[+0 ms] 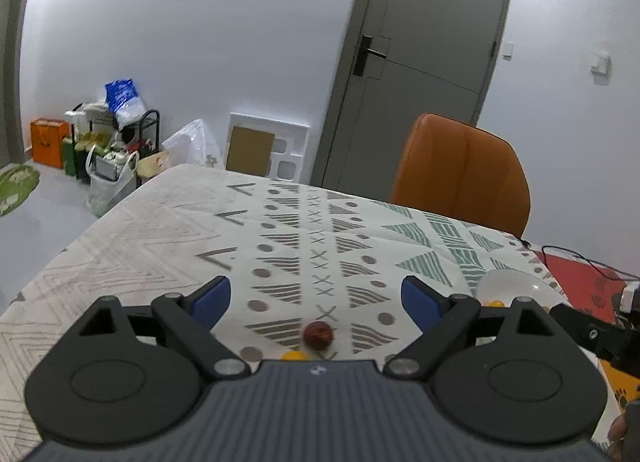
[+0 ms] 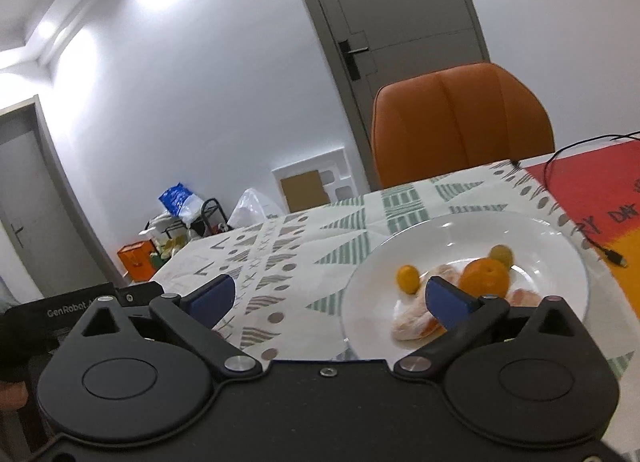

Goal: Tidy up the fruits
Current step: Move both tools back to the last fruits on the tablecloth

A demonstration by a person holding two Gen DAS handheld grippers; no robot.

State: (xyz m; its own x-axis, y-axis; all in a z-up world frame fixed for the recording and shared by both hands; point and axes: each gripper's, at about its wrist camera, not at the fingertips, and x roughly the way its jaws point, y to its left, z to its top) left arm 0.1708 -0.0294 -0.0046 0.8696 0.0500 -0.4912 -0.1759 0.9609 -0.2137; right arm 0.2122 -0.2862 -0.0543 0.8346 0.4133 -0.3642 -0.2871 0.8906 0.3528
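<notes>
Two blue-padded fingers of the left gripper (image 1: 316, 296) stand wide apart in the left wrist view, released, with nothing between them. Below the gap between the fingers, close to the tool's body, a dark red round fruit (image 1: 318, 335) lies on the patterned tablecloth (image 1: 160, 229). A small yellow fruit (image 1: 294, 355) peeks out just left of it, half hidden by the tool's body. Beyond the right finger sits the white plate (image 1: 508, 284).

From the right wrist, the right gripper (image 2: 334, 296) is also spread open and empty. Its right finger overlaps the white plate (image 2: 400, 250), which rests on the tablecloth ahead and to the right. On the plate lie an orange (image 2: 485, 276), a small yellow fruit (image 2: 407, 279) left of it, a greenish round fruit (image 2: 502, 256) behind it, and peeled citrus segments (image 2: 412, 322) in front. An orange chair (image 2: 460, 121) stands beyond the table.
</notes>
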